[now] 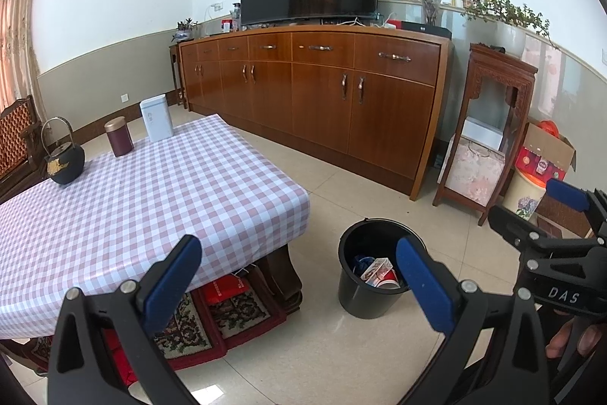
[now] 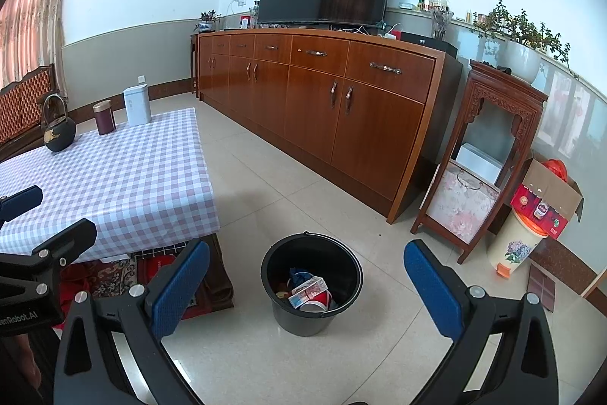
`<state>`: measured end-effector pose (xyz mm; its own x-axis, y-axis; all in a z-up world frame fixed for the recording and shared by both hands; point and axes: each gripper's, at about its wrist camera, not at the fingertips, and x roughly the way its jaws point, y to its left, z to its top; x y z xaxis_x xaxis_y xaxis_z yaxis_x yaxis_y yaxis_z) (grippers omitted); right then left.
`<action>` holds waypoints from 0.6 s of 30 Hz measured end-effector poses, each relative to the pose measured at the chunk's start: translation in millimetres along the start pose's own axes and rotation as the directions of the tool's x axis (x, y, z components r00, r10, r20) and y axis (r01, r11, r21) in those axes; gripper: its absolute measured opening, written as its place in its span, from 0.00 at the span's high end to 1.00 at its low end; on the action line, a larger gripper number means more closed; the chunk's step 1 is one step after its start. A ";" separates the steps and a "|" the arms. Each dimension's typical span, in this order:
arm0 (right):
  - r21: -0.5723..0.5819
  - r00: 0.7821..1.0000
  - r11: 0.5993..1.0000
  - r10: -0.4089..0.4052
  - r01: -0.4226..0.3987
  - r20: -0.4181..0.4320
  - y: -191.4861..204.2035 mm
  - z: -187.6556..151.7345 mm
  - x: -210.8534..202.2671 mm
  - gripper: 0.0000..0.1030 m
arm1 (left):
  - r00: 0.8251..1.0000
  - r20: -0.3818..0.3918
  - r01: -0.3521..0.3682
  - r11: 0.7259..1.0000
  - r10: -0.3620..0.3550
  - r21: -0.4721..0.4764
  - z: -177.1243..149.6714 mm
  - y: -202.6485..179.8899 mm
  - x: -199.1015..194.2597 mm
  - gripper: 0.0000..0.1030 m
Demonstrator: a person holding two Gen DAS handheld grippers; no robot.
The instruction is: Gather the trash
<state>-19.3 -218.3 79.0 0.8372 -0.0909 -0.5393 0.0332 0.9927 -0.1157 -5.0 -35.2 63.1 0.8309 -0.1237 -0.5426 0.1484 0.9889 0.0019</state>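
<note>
Currently both tools are empty with fingers spread wide, held above the floor beside the low table. Left tool (image 1: 299,276) sits over the corner of the checked tabletop (image 1: 159,200); right tool (image 2: 307,276) frames the black bucket (image 2: 343,310) almost dead centre between its fingers.

Key relation: bucket stands upright on the tiled floor (image 2: 265,200), ahead of and below both tools, just off the table corner. From the left tool it lies to the right of centre, partly behind its right finger; from the right tool it is straight ahead. So the right tool is better lined up, judging by framing.

Trash is already inside: a small carton (image 2: 308,289) lying tilted, long axis running lower-left to upper-right, a red-and-white cup (image 2: 316,302), something blue crumpled behind. No loose trash visible on tabletop or floor; only a kettle (image 1: 62,162), a dark red tin (image 1: 118,137) and a white box (image 1: 156,118) at the far end. My read: collecting looks near done.

Readable text: "DAS" on the right tool body as seen from the left view, "...enRobot.AI" on the left tool body. Carton print too small to read.
</note>
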 end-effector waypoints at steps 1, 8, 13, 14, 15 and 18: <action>0.000 1.000 1.000 0.001 -0.001 0.000 -0.1 -0.1 -0.1 0.00 | 1.000 -0.001 0.000 1.000 0.000 0.000 0.1 0.1 0.0 0.00; 0.000 1.000 1.000 0.000 0.000 -0.006 -0.9 -0.2 2.1 0.00 | 1.000 -0.007 0.001 1.000 -0.001 0.004 -0.1 0.6 1.8 0.00; 0.002 1.000 1.000 0.001 -0.001 -0.003 -0.7 0.1 2.1 0.00 | 1.000 -0.011 -0.003 1.000 0.003 0.008 -0.7 1.4 2.9 0.00; 0.002 1.000 1.000 0.001 -0.001 -0.002 -0.9 0.2 2.0 0.00 | 1.000 -0.012 -0.005 1.000 0.005 0.008 -1.0 1.5 3.2 0.00; 0.002 1.000 1.000 0.000 0.000 -0.003 -0.9 0.1 2.0 0.00 | 1.000 -0.013 -0.003 1.000 0.003 0.008 -1.4 1.8 3.5 0.00; 0.004 1.000 1.000 -0.002 0.002 -0.003 -1.2 -0.3 2.2 0.00 | 1.000 -0.014 -0.005 1.000 0.005 0.008 -2.0 2.7 3.4 0.00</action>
<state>-17.6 -219.7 77.7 0.8353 -0.0928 -0.5419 0.0367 0.9929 -0.1135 -2.8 -32.7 59.5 0.8243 -0.1176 -0.5538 0.1487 0.9888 0.0113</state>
